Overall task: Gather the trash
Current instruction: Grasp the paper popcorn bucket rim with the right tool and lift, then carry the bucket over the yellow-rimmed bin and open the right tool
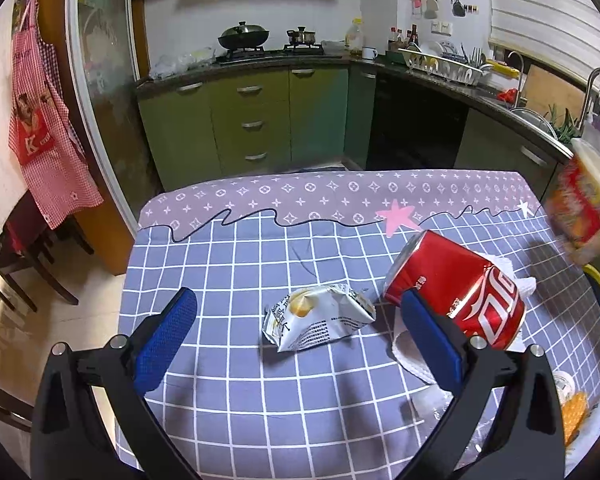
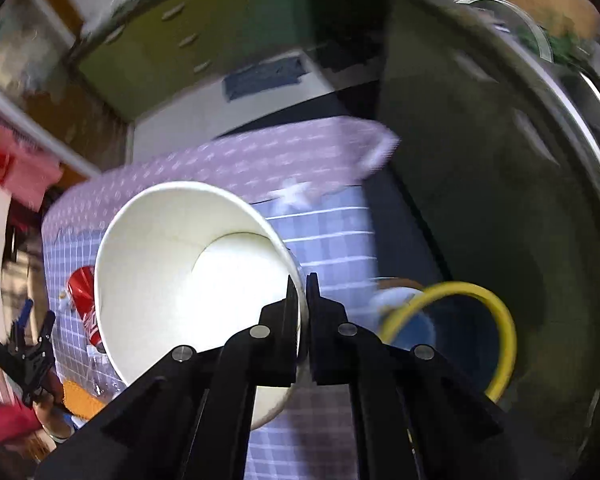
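Right gripper (image 2: 303, 280) fingers pinch the paper bowl's (image 2: 172, 264) thin rim; it could slip before reaching the yellow-rimmed bin (image 2: 500, 320). Left gripper (image 1: 300, 312), fingers wide, might nudge the cola can (image 1: 456, 292).

Left wrist view evenly lit and sharp, edges fisheye-bent; right wrist view heavily motion-blurred, perhaps overexposed.

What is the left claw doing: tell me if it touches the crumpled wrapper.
Apart. The left wrist view shows the open left claw with checked tablecloth visible between each blue pad and the crumpled wrapper.
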Demonstrator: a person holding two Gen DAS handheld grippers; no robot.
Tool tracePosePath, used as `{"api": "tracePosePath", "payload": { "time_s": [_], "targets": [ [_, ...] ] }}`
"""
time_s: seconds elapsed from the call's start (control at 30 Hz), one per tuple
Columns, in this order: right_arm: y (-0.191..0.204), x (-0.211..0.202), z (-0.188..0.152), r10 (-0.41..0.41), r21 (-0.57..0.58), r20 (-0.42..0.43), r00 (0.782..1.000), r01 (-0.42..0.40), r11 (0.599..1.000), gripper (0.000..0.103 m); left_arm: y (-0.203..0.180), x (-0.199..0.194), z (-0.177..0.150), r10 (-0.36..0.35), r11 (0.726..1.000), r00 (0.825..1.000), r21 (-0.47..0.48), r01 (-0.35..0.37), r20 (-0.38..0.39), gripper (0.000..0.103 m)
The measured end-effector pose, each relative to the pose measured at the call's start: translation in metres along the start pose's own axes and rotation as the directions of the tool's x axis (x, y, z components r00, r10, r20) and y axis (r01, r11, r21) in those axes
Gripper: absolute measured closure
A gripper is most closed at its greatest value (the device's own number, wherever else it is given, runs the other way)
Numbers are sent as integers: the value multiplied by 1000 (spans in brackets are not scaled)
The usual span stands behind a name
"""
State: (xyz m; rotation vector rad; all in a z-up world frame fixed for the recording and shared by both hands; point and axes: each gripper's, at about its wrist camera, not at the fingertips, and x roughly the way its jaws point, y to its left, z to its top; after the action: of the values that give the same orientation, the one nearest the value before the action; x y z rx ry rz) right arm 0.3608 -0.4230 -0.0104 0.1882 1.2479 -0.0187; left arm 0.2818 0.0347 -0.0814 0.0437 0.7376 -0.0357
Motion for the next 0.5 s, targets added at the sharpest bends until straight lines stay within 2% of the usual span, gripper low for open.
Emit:
{"api": "tracePosePath", "payload": {
  "time_s": [0.13,0.27,0.37,0.5],
  "targets": [
    [-93,-31,-22,-76,153,27,997,71,986,98,-1,0,-1,-2,1000,1000,5,2,5,6],
    [-162,-22,-50,-112,275,-15,994,112,955,98,-2,-2,-1,-8,1000,1000,5,8,8,6],
    [-207,19,-76,-104,355,-72,992,123,927,98,-3,-2,-1,-8,1000,1000,4,8,8,6],
    [-231,80,-100,-58,405,-138,989,110,908,98,-2,-1,-1,-6,1000,1000,1,6,5,6]
  ]
}}
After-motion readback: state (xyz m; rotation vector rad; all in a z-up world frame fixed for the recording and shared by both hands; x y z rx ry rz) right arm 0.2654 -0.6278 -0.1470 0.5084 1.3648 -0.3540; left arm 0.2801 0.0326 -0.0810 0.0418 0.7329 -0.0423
